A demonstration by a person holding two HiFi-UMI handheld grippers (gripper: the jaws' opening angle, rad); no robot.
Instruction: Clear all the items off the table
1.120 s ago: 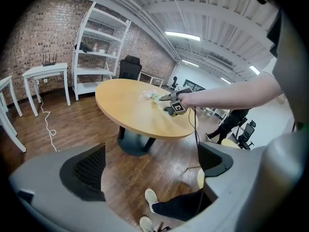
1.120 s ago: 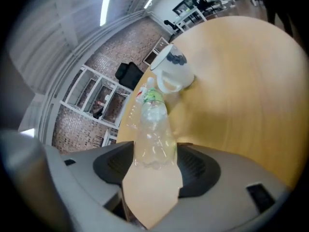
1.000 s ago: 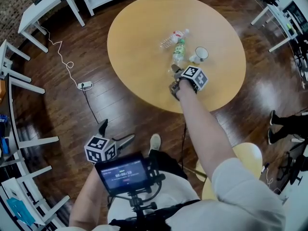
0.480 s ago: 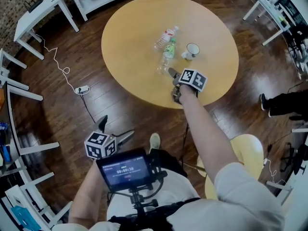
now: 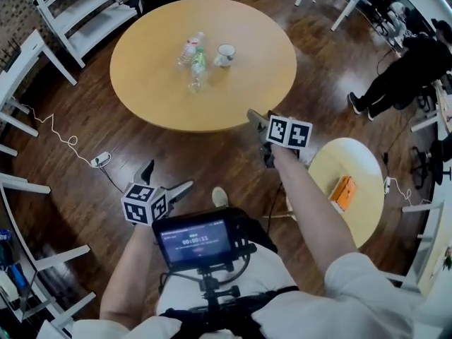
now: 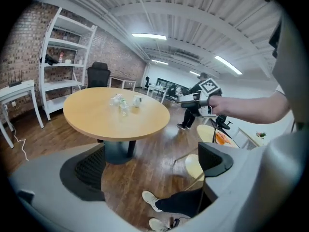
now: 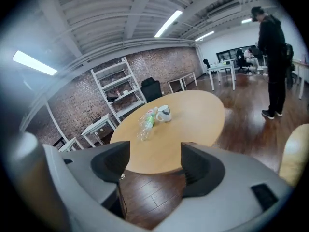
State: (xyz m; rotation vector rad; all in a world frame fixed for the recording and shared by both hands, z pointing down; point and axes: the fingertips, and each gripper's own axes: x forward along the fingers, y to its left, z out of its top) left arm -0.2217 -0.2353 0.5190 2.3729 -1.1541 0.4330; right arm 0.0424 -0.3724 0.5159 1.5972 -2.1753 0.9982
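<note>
A round wooden table (image 5: pixel 162 90) holds two plastic bottles lying down, a clear one (image 5: pixel 189 48) and a green-labelled one (image 5: pixel 197 66), with a white mug (image 5: pixel 225 54) beside them. My right gripper (image 5: pixel 258 122) hovers over the floor just off the table's near edge. Its jaws have opened a little within the last second and are open, with nothing between them. The right gripper view looks between its fingers (image 7: pixel 113 162) at the mug (image 7: pixel 164 112) and bottles (image 7: pixel 147 120). My left gripper (image 5: pixel 166 179) is open and empty near my knee.
A small cream round table (image 5: pixel 357 164) at my right carries an orange item (image 5: pixel 342 193). White shelving (image 5: pixel 78 9) and white chairs (image 5: pixel 18 83) line the left. A person in black (image 5: pixel 406 66) stands far right. A cable and power strip (image 5: pixel 100 159) lie on the floor.
My right gripper has pulled back from the bottles, off the table edge, rising and rolling, with nothing in it. The table now lies farther away. My left gripper lifted slightly.
</note>
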